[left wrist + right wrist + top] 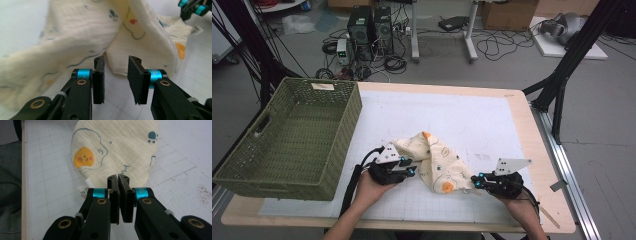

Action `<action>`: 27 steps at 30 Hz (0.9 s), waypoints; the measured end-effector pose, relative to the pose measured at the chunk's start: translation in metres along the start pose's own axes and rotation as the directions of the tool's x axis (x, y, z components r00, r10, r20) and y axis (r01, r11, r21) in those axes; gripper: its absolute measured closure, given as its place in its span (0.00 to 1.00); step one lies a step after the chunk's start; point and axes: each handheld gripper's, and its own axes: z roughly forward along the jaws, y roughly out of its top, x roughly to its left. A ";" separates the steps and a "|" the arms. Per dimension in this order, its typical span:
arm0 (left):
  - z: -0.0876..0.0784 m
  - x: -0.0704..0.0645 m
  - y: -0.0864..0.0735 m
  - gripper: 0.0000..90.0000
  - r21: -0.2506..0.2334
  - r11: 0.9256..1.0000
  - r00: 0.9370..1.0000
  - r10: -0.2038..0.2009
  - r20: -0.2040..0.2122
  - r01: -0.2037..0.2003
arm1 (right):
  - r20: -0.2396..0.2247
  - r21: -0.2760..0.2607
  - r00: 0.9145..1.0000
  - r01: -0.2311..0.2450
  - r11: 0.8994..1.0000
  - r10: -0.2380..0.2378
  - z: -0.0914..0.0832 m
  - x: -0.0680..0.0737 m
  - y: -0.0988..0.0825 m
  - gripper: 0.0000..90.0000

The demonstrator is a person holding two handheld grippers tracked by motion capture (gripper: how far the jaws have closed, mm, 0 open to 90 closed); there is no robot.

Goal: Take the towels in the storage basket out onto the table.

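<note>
Cream printed cloth lay crumpled near the table's front edge, betw both grippers. L gripper had its jaws parted, nothing betw them, cloth just ahead. R gripper was pinched tight on the cloth's edge. Green basket sat at left

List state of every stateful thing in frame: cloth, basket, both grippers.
cloth: crumpled on the mat, one edge pinched.
basket: upright at the table's left, nothing inside.
left gripper: jaws apart, nothing between them, cloth just ahead.
right gripper: shut on the cloth's near edge.
</note>
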 end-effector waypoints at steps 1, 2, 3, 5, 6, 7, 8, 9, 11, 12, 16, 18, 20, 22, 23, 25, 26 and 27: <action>0.004 -0.001 0.000 0.73 0.005 1.000 1.000 0.000 0.011 0.000 | -0.001 -0.001 1.000 -0.001 1.000 0.001 0.000 0.000 0.000 0.98; 0.008 -0.003 0.000 0.73 0.007 1.000 1.000 -0.003 0.019 0.002 | 0.000 0.000 1.000 -0.001 1.000 0.001 0.000 0.000 0.000 0.98; 0.012 -0.004 0.000 0.73 0.010 1.000 1.000 0.002 0.025 -0.002 | -0.001 -0.002 1.000 -0.003 1.000 0.003 0.001 0.000 0.000 0.98; 0.019 -0.007 0.000 0.72 0.022 1.000 0.999 0.003 0.032 -0.004 | -0.006 0.000 1.000 -0.001 1.000 0.001 0.001 0.001 0.001 0.97; 0.022 -0.008 0.000 0.72 0.029 1.000 1.000 0.005 0.028 -0.006 | -0.007 0.003 1.000 0.001 1.000 -0.001 0.001 0.001 0.001 0.97; 0.024 -0.008 0.000 0.72 0.040 0.999 1.000 0.010 0.026 -0.011 | -0.010 0.001 1.000 0.001 1.000 -0.001 0.002 0.001 0.001 0.97; 0.026 -0.009 0.000 0.72 0.054 0.998 1.000 0.011 0.017 -0.012 | -0.009 -0.004 1.000 0.001 1.000 -0.001 0.001 0.001 0.001 0.97; 0.028 -0.009 0.001 0.74 0.069 0.998 1.000 0.014 0.003 -0.014 | -0.008 -0.004 1.000 0.004 1.000 -0.004 0.001 0.000 0.001 0.97; 0.032 -0.011 0.002 0.76 0.104 0.994 1.000 0.015 -0.011 -0.014 | -0.008 -0.012 1.000 0.004 1.000 -0.004 0.001 0.000 0.002 0.97; 0.033 -0.011 0.003 0.79 0.110 0.994 1.000 0.026 -0.018 -0.024 | -0.010 -0.015 1.000 0.000 1.000 0.000 0.001 0.000 0.002 0.97; 0.035 -0.011 0.004 0.84 0.117 0.992 0.999 0.047 -0.027 -0.043 | -0.011 -0.019 1.000 -0.004 1.000 0.004 0.003 -0.001 0.003 0.97; 0.035 -0.011 0.004 0.87 0.118 0.992 0.998 0.049 -0.034 -0.045 | -0.009 -0.022 1.000 -0.006 1.000 0.006 0.004 -0.003 0.003 0.97; 0.036 -0.011 0.004 0.91 0.116 0.992 0.998 0.050 -0.040 -0.045 | -0.011 -0.021 1.000 -0.007 1.000 0.007 0.005 -0.003 0.004 0.97; 0.036 -0.012 0.005 0.95 0.117 0.992 0.998 0.050 -0.045 -0.045 | -0.012 -0.021 1.000 -0.003 1.000 0.002 0.007 -0.003 0.004 0.97; 0.036 -0.012 0.005 0.96 0.121 0.992 0.997 0.053 -0.046 -0.047 | -0.016 -0.017 1.000 -0.007 1.000 0.007 0.007 -0.002 0.005 0.97; 0.036 -0.012 0.006 0.97 0.125 0.991 0.997 0.053 -0.049 -0.046 | -0.017 -0.014 1.000 0.001 1.000 -0.001 0.008 -0.002 0.005 0.97; 0.035 -0.013 0.006 0.97 0.124 0.991 0.997 0.051 -0.052 -0.044 | -0.016 -0.014 1.000 0.001 1.000 -0.001 0.008 -0.002 0.005 0.97; 0.034 -0.013 0.006 0.97 0.124 0.991 0.997 0.054 -0.053 -0.047 | -0.021 -0.016 1.000 -0.003 1.000 0.003 0.008 -0.001 0.005 0.97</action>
